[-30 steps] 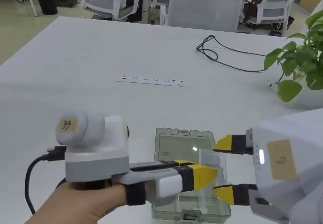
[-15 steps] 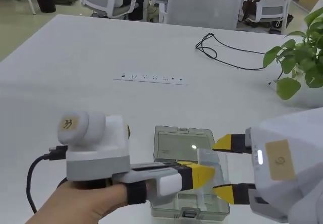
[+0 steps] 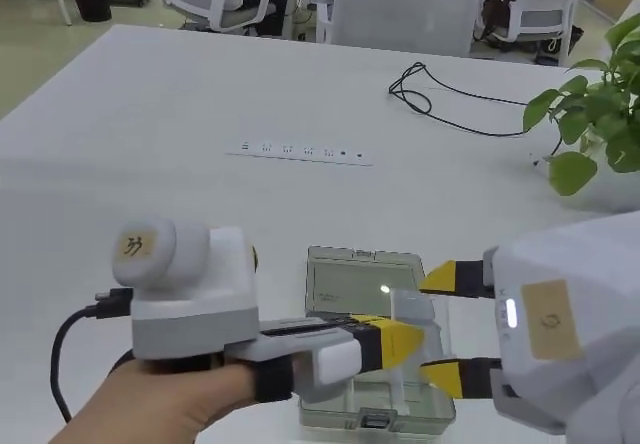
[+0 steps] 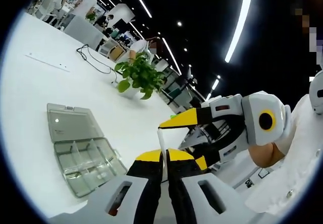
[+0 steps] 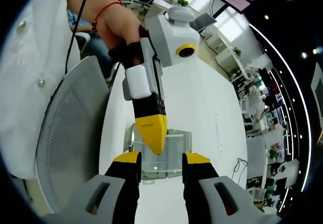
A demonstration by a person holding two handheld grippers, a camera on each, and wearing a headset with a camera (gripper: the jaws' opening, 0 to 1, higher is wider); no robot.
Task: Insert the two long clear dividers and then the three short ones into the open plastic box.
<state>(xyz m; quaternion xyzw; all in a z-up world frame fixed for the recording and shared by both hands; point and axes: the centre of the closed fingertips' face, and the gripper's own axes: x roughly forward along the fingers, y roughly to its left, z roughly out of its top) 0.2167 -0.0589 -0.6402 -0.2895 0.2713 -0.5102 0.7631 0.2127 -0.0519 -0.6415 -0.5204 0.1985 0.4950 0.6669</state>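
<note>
The left tool (image 3: 400,342), held in a hand (image 3: 170,404) at 7 o'clock of the head view, has its yellow jaws pressed together on a clear divider (image 3: 415,309). In the left gripper view the divider's thin edge rises straight up from between the closed jaws, and I cannot tell if it is a long piece or a short one. The divider hangs above the open plastic box (image 3: 400,414), which lies on the white counter (image 3: 150,164) at 6 o'clock. Its lid (image 3: 355,282) is folded flat toward 12 o'clock.

The right tool (image 3: 440,326) comes in from 4 o'clock. Its jaws stand wide apart, one on each side of the divider, and they hold nothing. In the right gripper view the yellow tip of the left tool points down between these open jaws, with the box under it.

In the left gripper view the base of the box seems to have clear walls inside, but their number is not sure.

Farther on the counter, a power strip (image 3: 300,153) lies at 12 o'clock from the box, a black cable (image 3: 425,99) at 1 o'clock and a green plant (image 3: 600,104) at 2 o'clock.
</note>
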